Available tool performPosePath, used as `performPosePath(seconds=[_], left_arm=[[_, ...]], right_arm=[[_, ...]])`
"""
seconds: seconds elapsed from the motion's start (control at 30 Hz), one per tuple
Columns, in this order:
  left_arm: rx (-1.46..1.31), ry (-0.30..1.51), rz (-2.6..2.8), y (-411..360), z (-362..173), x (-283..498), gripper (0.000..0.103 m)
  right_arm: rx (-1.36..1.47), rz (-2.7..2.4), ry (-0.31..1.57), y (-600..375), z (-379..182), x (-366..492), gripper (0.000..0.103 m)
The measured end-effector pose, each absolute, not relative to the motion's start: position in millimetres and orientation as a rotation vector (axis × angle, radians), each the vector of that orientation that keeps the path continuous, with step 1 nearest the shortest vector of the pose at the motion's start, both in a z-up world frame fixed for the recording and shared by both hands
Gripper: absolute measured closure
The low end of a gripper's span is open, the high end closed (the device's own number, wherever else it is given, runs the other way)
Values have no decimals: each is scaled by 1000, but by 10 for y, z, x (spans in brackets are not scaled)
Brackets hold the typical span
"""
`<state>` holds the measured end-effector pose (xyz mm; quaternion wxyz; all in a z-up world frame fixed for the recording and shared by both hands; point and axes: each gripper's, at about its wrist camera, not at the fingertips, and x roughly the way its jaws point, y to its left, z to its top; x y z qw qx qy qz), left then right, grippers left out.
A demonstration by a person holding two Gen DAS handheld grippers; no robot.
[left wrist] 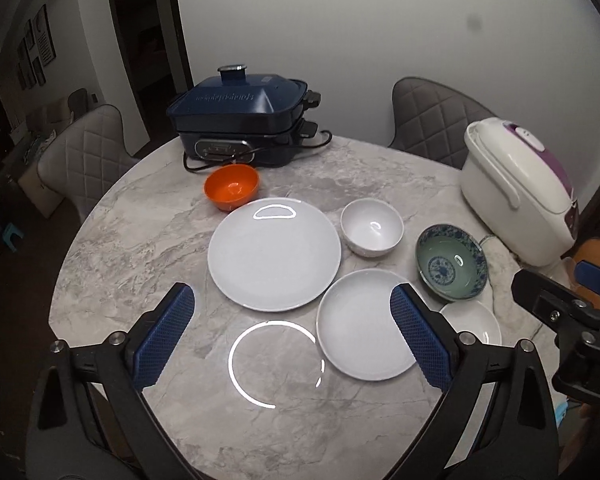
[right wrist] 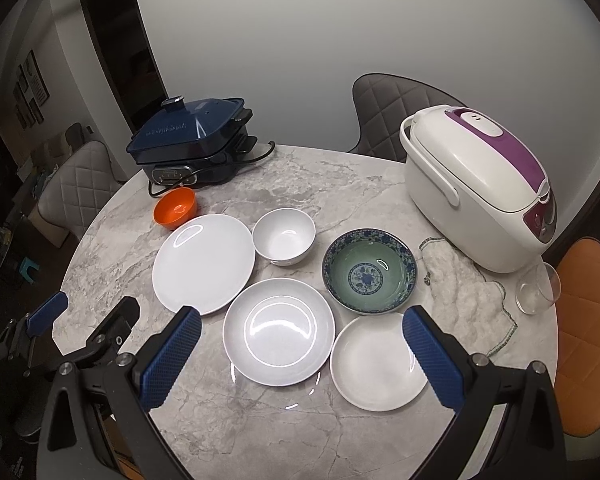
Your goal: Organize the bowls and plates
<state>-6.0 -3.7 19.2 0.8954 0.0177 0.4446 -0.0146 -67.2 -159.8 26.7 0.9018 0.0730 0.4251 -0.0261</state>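
On the round marble table (left wrist: 140, 240) (right wrist: 284, 432) lie a large white plate (left wrist: 274, 254) (right wrist: 204, 262), a medium white plate (left wrist: 360, 326) (right wrist: 278, 330) and a small white plate (left wrist: 474, 322) (right wrist: 374, 364). An orange bowl (left wrist: 231, 186) (right wrist: 175, 207), a white bowl (left wrist: 372, 227) (right wrist: 284, 235) and a blue-patterned green bowl (left wrist: 451, 262) (right wrist: 369, 271) stand behind them. My left gripper (left wrist: 292, 336) hovers open above the near table, its right finger over the medium plate. Above the medium and small plates, my right gripper (right wrist: 300, 352) is open and empty.
A dark blue electric cooker (left wrist: 240, 120) (right wrist: 192, 142) with its cord sits at the back left. A white and purple rice cooker (left wrist: 520, 188) (right wrist: 480, 188) stands at the right, with a white cloth (right wrist: 464, 292) and a clear glass (right wrist: 538, 290) by it. Padded chairs (left wrist: 432, 120) surround the table.
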Motion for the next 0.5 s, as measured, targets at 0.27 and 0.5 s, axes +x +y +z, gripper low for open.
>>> performPosePath(seconds=[0.27, 0.5], left_arm=[[23, 944, 23, 52, 201, 9, 4], [19, 961, -15, 52, 201, 53, 4]], right_arm=[[145, -62, 881, -1597, 257, -674, 0], [146, -65, 884, -1614, 240, -671, 0]])
